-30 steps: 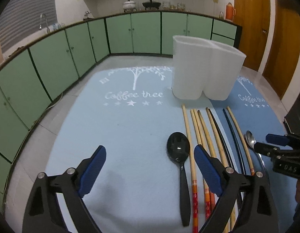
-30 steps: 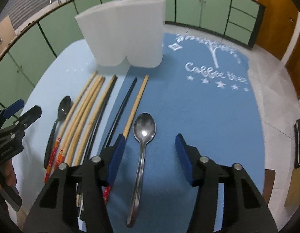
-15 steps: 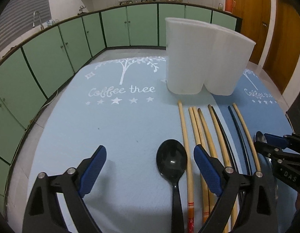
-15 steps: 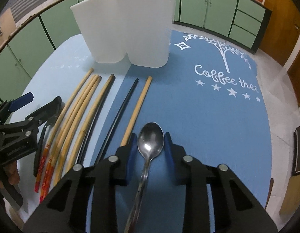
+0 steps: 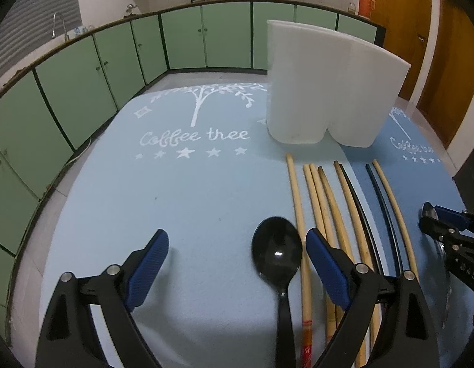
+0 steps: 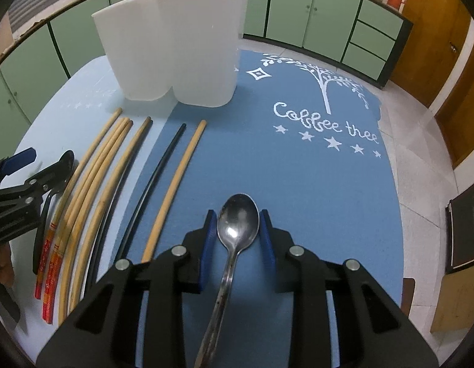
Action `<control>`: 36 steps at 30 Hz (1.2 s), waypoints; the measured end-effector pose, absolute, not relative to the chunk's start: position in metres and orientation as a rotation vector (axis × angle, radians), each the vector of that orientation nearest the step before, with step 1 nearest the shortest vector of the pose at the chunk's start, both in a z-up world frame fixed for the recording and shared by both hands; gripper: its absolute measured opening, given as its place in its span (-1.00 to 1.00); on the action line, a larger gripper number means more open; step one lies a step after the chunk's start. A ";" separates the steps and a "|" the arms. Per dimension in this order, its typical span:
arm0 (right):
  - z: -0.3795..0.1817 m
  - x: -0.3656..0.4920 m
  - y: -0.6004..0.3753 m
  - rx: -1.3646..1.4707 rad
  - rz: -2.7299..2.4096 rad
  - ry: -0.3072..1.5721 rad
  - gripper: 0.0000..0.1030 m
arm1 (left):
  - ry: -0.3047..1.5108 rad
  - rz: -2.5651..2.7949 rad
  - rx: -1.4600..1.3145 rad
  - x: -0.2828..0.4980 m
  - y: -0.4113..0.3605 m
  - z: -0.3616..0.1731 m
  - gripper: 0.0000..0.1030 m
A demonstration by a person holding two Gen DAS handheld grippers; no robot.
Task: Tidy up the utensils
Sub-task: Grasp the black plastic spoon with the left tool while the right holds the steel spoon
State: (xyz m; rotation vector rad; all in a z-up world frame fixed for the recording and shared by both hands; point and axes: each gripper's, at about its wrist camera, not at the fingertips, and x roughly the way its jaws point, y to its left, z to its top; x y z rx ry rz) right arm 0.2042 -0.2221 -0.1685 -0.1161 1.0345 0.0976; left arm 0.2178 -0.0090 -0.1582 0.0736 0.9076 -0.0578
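the right gripper [image 6: 237, 224] is closed on the metal spoon [image 6: 237, 230], its blue fingers [image 6: 206, 242] having just been drawn in against the two edges of the bowl, with the handle running back beneath the gripper body. the spoon is judged to be still resting on the dark blue mat [image 6: 298, 168] of the bench (a lift cannot be confirmed). the left gripper [image 5: 237, 260] is held wide apart and nothing is clamped; the black spoon [image 5: 277, 254] lies between its fingers [image 5: 326, 263], close to the right-hand one, untouched. just beyond that finger the chopsticks [image 5: 326, 202] are lined up side by side, and ahead of both grippers the white two-compartment holder [image 6: 178, 46] stands upright.

the grip on the metal spoon is taken across a curved, smooth bowl, so the spoon could be squeezed out forward or swung down by its long handle once raised. if the left fingers are closed here, the nearest chopstick could be caught along with the black spoon, or the row could be scattered.
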 end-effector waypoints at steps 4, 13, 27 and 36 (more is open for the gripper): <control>-0.169 0.203 -0.225 -0.095 0.100 1.034 -0.47 | 0.928 -0.056 0.083 0.225 -0.013 -0.166 0.74; -0.170 0.202 -0.225 -0.088 0.097 1.027 -0.45 | 0.926 -0.100 0.024 0.220 0.003 -0.165 0.54; -0.170 0.199 -0.221 -0.100 0.092 1.030 -0.45 | 0.934 -0.068 -0.002 0.213 0.021 -0.163 0.53; -0.166 0.205 -0.222 -0.088 0.104 1.044 -0.13 | 0.970 -0.038 -0.011 0.221 0.025 -0.165 0.69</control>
